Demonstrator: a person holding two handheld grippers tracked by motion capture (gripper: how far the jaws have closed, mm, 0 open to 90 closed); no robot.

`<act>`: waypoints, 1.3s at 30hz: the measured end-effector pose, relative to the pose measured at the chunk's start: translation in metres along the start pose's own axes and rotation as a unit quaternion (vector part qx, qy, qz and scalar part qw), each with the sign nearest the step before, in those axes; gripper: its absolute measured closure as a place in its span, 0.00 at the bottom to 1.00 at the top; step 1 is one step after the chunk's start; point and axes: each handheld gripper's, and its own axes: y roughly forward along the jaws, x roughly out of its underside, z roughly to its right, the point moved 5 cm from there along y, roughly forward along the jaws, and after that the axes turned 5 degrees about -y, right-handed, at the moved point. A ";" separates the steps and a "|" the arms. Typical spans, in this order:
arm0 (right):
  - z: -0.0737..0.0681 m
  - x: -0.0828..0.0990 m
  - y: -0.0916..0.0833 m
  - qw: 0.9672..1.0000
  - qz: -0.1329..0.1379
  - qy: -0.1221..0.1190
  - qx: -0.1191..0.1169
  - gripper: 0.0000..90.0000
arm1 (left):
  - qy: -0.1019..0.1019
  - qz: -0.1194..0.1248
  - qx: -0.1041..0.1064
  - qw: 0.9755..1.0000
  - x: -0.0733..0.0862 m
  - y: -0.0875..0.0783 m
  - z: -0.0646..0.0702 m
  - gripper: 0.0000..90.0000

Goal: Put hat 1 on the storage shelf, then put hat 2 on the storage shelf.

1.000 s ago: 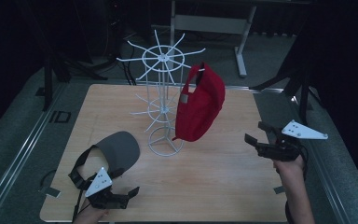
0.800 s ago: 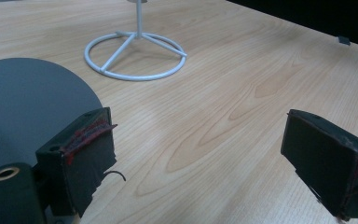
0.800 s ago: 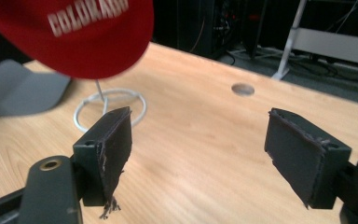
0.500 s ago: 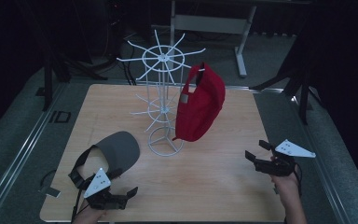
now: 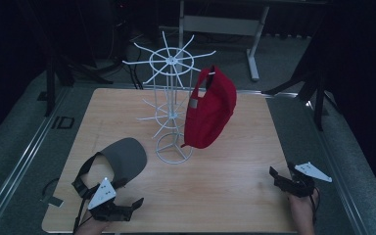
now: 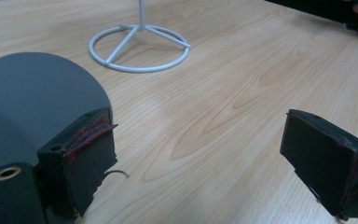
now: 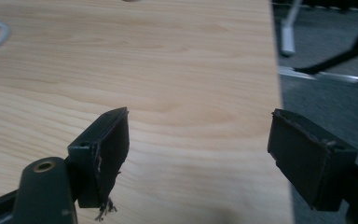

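Lowered since before: right gripper (image 5: 280,177), now near table's (image 5: 235,196) right front edge. Left gripper (image 5: 129,208): jaws wide apart, empty, just beside grey visor (image 5: 122,155), lying flat, brim pointing toward rack (image 5: 172,115). Red cap (image 5: 210,110): hanging on rack, long axis upright. Right gripper: jaws wide apart, empty.

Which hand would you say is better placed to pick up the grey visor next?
Probably the left: the left tool sits open right beside the grey visor, while the right tool is across the table, empty.
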 end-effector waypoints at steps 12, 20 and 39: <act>0.002 0.017 -0.003 1.000 -0.001 0.015 0.026 0.22 | -0.005 0.029 -0.060 0.998 0.007 -0.051 -0.026 0.17; 0.001 0.017 -0.001 1.000 -0.006 0.009 0.017 0.21 | -0.028 0.026 -0.111 0.993 0.021 -0.093 -0.061 0.23; 0.001 0.018 -0.001 1.000 -0.013 0.010 0.007 0.21 | -0.044 -0.058 -0.138 0.988 0.049 -0.086 -0.116 0.21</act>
